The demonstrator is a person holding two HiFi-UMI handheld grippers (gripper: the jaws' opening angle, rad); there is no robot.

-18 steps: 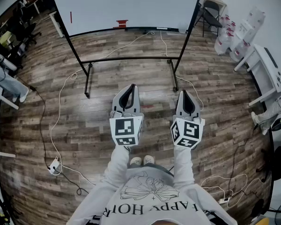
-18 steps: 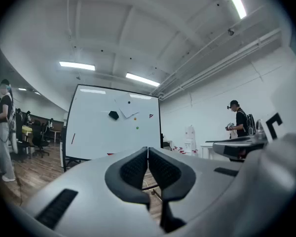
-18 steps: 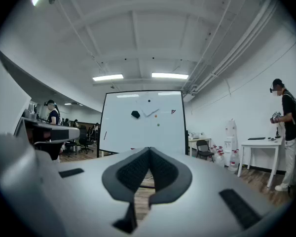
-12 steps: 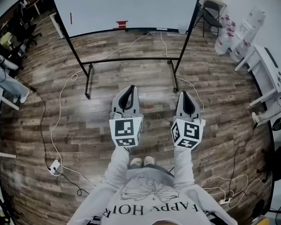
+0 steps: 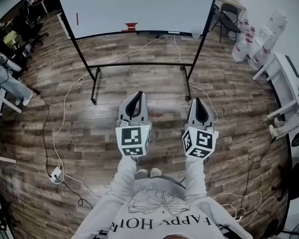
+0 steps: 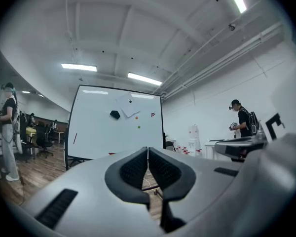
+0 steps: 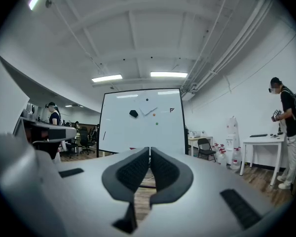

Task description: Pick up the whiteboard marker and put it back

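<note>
A wheeled whiteboard [image 5: 139, 6] stands a few steps ahead of me. A thin red stick, probably the marker [image 5: 76, 19], sits on the board's left part; it also shows in the left gripper view as the marker [image 6: 75, 138]. A small red item [image 5: 130, 26] rests on the board's bottom ledge. My left gripper [image 5: 138, 93] and right gripper [image 5: 197, 100] are held level side by side at waist height, far short of the board. In both gripper views the left gripper [image 6: 147, 148] and the right gripper [image 7: 150, 148] have their jaws pressed together with nothing between them.
The board's black stand [image 5: 139, 63] has low crossbars and feet on the wood floor. White cables [image 5: 65, 103] trail to a power strip [image 5: 56, 174]. A white table [image 5: 289, 78], water bottles [image 5: 249, 44] and a folding chair [image 5: 228, 14] stand right. A person [image 7: 287, 132] stands at the right.
Only the head view has shifted a little. Both grippers keep their place and stay shut.
</note>
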